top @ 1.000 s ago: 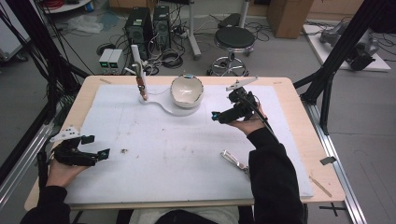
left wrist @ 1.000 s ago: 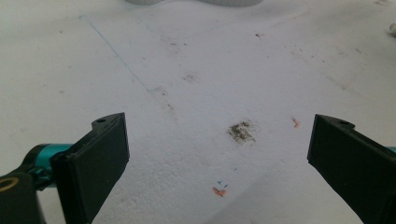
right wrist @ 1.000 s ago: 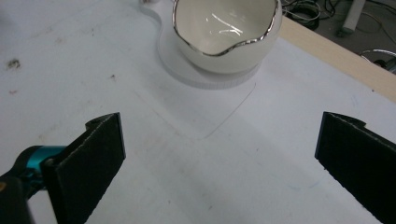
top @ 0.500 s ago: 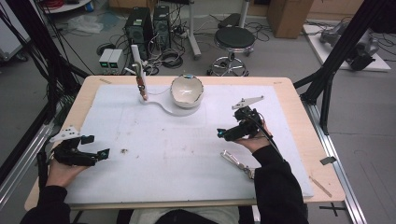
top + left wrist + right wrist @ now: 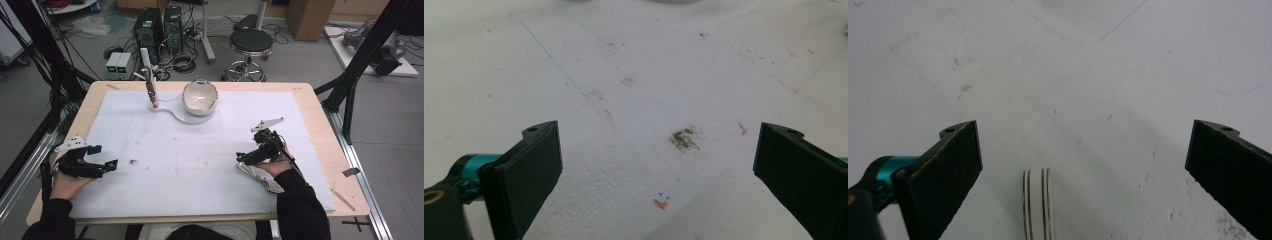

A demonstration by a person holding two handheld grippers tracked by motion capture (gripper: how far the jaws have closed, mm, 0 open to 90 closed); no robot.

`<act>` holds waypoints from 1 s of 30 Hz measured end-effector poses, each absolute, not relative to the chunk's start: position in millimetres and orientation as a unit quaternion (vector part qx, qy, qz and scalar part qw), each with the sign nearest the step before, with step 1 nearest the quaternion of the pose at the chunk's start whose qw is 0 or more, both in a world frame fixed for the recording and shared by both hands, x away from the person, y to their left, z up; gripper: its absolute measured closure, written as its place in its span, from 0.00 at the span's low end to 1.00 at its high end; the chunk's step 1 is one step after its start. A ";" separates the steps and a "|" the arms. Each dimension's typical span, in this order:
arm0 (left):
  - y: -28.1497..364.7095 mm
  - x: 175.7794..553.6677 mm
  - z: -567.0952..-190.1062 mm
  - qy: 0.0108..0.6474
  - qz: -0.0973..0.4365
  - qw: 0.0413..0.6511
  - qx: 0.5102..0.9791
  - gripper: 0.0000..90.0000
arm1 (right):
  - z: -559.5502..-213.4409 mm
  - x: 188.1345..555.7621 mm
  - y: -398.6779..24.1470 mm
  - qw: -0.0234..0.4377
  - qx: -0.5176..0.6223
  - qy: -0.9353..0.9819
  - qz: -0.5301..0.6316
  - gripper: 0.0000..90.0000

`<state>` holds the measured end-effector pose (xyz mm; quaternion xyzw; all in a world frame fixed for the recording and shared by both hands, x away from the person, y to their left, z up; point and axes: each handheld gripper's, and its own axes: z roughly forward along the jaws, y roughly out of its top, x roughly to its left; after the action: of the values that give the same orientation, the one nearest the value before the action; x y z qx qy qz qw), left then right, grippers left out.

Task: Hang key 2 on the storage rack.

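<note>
Both the left tongs and the right tongs gape empty; the right should probably settle squarely over the striped metal utensil lying between its jaws on the bench's near-right before closing.

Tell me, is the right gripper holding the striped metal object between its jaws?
No, in the right gripper view the right gripper has its jaws wide apart, and the striped metal object lies free on the white table cover between them.

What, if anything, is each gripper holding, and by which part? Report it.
Nothing is held. The left gripper is open over bare mat. The right gripper is open too; the metal tongs lie untouched between its jaws.
</note>
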<state>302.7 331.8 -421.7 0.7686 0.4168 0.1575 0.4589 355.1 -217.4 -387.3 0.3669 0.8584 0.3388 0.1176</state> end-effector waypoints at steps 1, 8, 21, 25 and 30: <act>331.8 302.7 -421.7 0.417 0.157 0.459 0.769 0.07 | -388.5 353.3 -219.2 0.116 0.368 0.859 0.337 0.01; 331.8 302.7 -421.9 0.418 0.158 0.458 0.769 0.07 | -395.5 343.5 -223.7 0.109 0.364 0.869 0.318 0.01; 331.8 302.6 -422.0 0.419 0.157 0.457 0.769 0.07 | -412.4 329.3 -233.8 0.073 0.366 0.881 0.290 0.18; 331.5 302.6 -422.3 0.419 0.155 0.457 0.770 0.07 | -415.2 327.2 -234.6 0.067 0.359 0.886 0.286 0.34; 331.9 302.4 -422.6 0.419 0.155 0.456 0.769 0.07 | -418.6 326.0 -230.5 0.064 0.351 0.892 0.276 0.51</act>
<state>302.4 331.9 -422.6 0.7695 0.4190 0.1550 0.4564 326.0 -230.5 -418.6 0.3514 0.8923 0.2762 0.0638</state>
